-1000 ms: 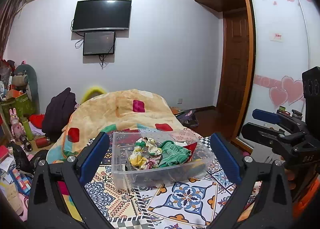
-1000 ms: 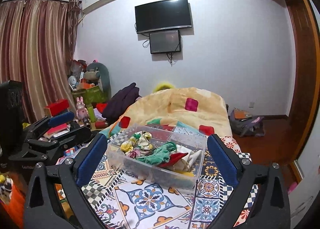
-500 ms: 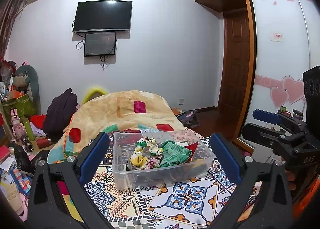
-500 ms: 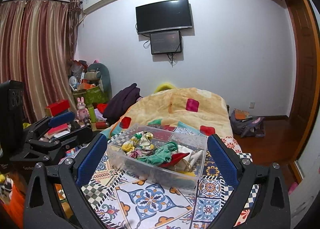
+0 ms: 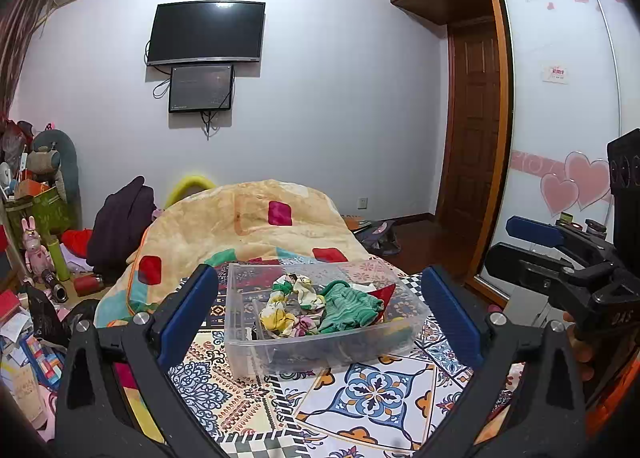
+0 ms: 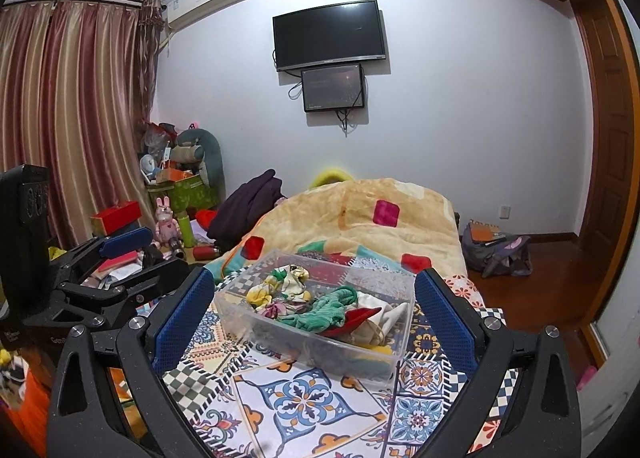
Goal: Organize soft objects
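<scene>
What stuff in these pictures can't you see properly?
- Bottom of the clear plastic bin: both views, the heaped green knitted cloth and yellow floral cloth cover what lies under them.
- Yellow curved thing: both views, mostly behind the beige patchwork blanket.
- Small dark screen under the television: text too small.
- Person: left wrist view, only fingers at the right edge behind the right gripper.

a home bedroom: quilted bed (image 5: pixel 256 226), wall television (image 5: pixel 206 32).

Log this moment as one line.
left gripper: open, empty | right gripper: open, empty | clear plastic bin: holds green ribbed cloth, untouched
</scene>
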Tool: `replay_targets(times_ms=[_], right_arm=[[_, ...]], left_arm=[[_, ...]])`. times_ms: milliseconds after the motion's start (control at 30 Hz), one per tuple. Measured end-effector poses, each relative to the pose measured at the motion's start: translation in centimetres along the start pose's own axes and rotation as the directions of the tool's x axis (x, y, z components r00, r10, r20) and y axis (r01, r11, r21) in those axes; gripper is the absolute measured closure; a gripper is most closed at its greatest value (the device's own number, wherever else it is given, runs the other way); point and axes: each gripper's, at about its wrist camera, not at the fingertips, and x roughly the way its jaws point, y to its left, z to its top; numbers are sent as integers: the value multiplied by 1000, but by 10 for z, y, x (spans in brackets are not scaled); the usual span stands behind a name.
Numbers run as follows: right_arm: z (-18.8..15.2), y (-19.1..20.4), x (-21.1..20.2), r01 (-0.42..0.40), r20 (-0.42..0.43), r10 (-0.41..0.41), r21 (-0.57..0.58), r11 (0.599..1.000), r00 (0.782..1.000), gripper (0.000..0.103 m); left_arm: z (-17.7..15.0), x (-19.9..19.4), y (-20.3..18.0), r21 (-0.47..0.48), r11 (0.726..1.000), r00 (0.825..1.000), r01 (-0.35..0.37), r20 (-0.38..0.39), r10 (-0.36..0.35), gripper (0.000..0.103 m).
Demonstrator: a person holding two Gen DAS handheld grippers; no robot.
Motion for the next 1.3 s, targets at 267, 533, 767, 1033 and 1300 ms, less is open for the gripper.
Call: replay_targets(times_ms=[267, 533, 767, 1033, 1300], right_arm=[[1, 0, 0, 0, 1, 0, 0, 1000, 1000, 2], [1, 0, 0, 2, 3, -2, 1, 1000, 1000, 2], [2, 0, 0, 1, 4, -1, 1, 1000, 1000, 0], [3, -1, 1, 2, -1, -2, 6, 1000, 1000, 0], [3, -3, 1, 4, -4, -4, 14, 1000, 1000, 0]], left_arm=[[-1, 0, 0, -4, 1000, 1000, -1, -3, 1, 0], [-1, -1, 0, -6, 1000, 1000, -1, -2, 1, 0], [0, -2, 1, -24, 1000, 1000, -8, 2, 8, 0], [3, -2, 2, -29, 1000, 1000, 3, -6, -3, 0], [3, -2, 2, -31, 1000, 1000, 1, -7, -2, 0]])
